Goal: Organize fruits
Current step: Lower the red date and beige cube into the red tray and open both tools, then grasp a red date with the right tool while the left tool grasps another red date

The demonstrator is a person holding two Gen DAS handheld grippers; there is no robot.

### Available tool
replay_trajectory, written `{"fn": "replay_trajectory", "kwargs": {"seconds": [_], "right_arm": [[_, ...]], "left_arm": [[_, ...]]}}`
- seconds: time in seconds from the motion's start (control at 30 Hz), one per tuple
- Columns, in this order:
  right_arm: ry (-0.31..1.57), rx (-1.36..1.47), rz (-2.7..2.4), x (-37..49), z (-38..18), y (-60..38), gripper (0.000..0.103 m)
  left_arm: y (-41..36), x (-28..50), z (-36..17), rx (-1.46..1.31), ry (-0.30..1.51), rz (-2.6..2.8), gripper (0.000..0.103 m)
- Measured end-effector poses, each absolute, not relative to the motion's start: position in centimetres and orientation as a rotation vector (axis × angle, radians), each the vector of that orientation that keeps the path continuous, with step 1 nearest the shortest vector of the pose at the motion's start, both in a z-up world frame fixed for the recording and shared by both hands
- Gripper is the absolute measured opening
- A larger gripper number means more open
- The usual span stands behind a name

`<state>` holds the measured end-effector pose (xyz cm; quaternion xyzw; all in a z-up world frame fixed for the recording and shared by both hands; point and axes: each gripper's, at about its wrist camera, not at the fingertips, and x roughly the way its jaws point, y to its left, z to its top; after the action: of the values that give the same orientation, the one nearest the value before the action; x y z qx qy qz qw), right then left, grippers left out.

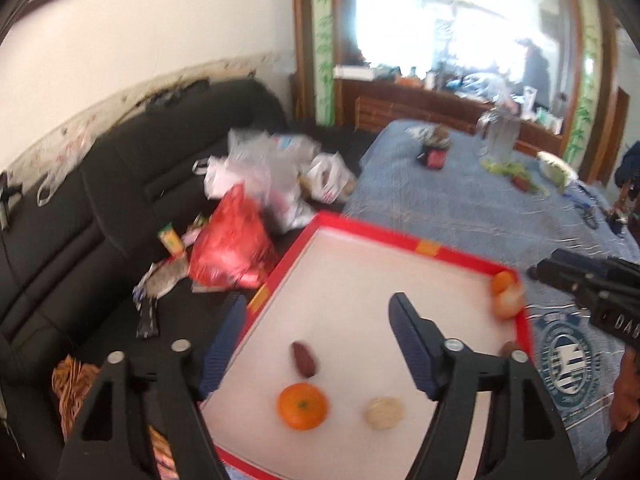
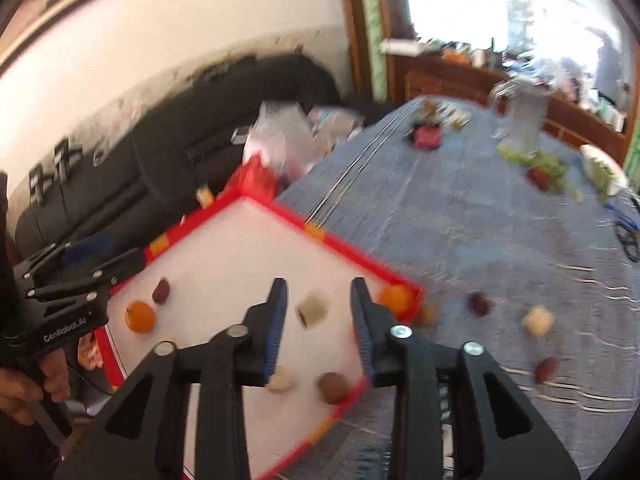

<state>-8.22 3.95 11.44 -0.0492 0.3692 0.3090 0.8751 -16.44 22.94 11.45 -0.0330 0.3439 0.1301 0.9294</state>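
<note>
Both my left tongs and right tongs hang released and empty over the red-rimmed white tray of gathered fruit, so next I'd fetch the pale cube-shaped fruit piece lying loose on the blue woven tablecloth.

Black sofa w/ plastic bags, blue tablecloth, scissors.

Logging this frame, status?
Left gripper open, empty; right gripper open, empty. Red-rimmed white tray holds several fruits; dark red fruit outside on blue cloth. Nothing obstructing.
</note>
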Motion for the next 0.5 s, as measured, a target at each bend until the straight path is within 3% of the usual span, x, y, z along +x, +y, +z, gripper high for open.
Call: {"fn": "replay_trajectory", "kwargs": {"seconds": [0.1, 0.5], "right_arm": [[0.731, -0.041, 0.593, -8.1, 12.4, -0.4, 0.046], [0.844, 0.099, 0.303, -6.1, 7.4, -13.8, 0.046]], "left_arm": [[20.9, -16.1, 11.7, -0.034, 0.699, 0.216, 0.080], [14.1, -14.0, 10.3, 0.060, 0.763, 0.059, 0.080]]}}
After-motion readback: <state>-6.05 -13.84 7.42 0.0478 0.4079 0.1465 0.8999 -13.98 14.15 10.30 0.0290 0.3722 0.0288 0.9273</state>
